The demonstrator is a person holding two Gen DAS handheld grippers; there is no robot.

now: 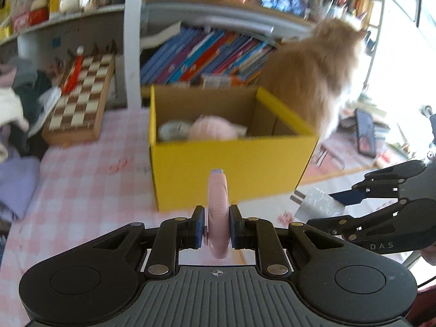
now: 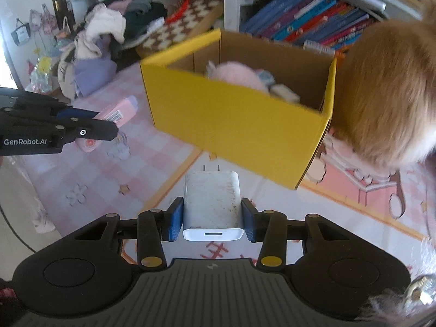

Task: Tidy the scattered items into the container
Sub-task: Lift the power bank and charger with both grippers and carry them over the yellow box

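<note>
My left gripper (image 1: 217, 215) is shut on a flat pink item (image 1: 217, 190), held edge-on above the pink checked cloth. Just beyond it stands the yellow cardboard box (image 1: 231, 163), open at the top, with a pink plush (image 1: 212, 128) and a whitish item (image 1: 173, 130) inside. My right gripper (image 2: 212, 204) is shut on a white plug-in charger (image 2: 211, 190), prongs pointing away, in front of the yellow box (image 2: 231, 125). Each gripper shows in the other's view: the right gripper (image 1: 324, 209) at the right edge, the left gripper (image 2: 107, 122) with the pink item (image 2: 120, 111) at the left.
An orange furry cat (image 2: 387, 95) sits right against the box's far right side. A chessboard (image 1: 79, 95) lies left of the box, leaning books (image 1: 204, 57) stand behind it, and a heap of clothes (image 2: 109, 35) fills the far left. A phone (image 1: 366, 133) lies at the right.
</note>
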